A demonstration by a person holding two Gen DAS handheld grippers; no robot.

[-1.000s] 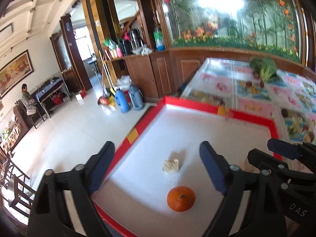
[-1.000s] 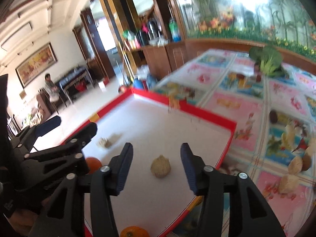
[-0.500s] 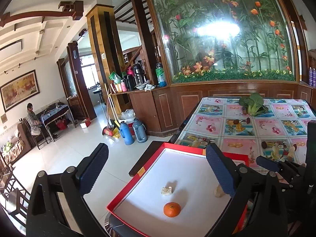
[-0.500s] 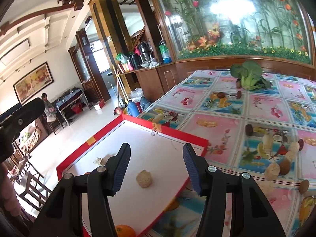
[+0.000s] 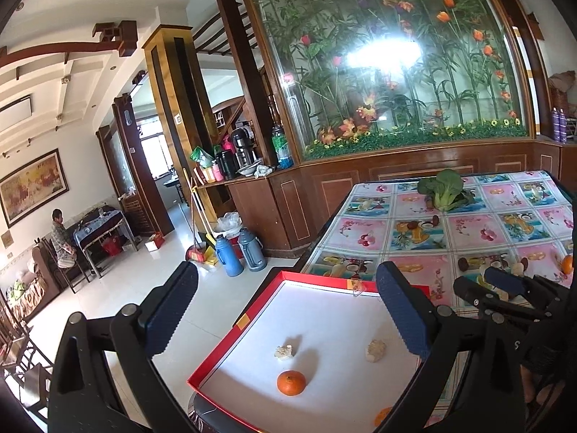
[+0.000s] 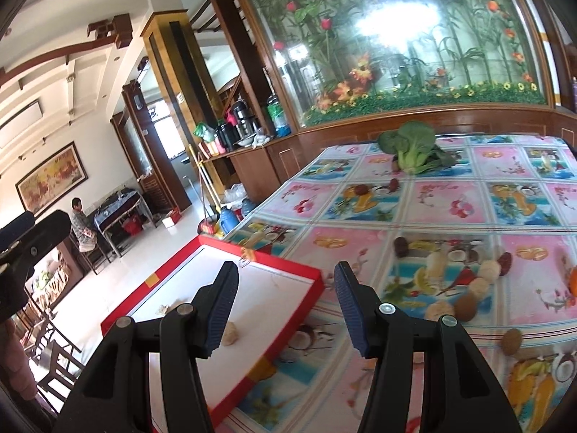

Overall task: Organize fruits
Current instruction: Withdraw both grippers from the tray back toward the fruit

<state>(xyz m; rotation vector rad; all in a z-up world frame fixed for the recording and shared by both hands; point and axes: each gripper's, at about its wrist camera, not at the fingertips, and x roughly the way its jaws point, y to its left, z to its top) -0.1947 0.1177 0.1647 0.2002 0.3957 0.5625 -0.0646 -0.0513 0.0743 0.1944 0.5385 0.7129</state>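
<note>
A red-rimmed white tray [image 5: 317, 280] sits at the table's near left corner. In it lie an orange [image 5: 291, 382], two pale lumpy fruits [image 5: 285, 351] [image 5: 375, 350], and a second orange [image 5: 381, 415] at the bottom edge. My left gripper [image 5: 288, 306] hangs above the tray, open wide and empty. My right gripper [image 6: 286, 299] is open and empty over the tray's right rim [image 6: 281, 264]; one pale fruit [image 6: 229, 335] shows beside its left finger. Several pale and brown round fruits [image 6: 465, 303] and an orange [image 6: 573, 281] lie loose on the tablecloth to the right.
A green leafy vegetable [image 6: 411, 148] lies at the far side of the flowered tablecloth [image 6: 450, 198]. Left of the table the floor drops away, with thermos jugs [image 5: 238, 256] and a seated person [image 5: 61, 238] far off. A wooden cabinet and glass wall stand behind.
Both grippers have drawn back and risen from the tray, so more of the table shows. The left jaws have spread wider. The right view has swung toward the tablecloth.
</note>
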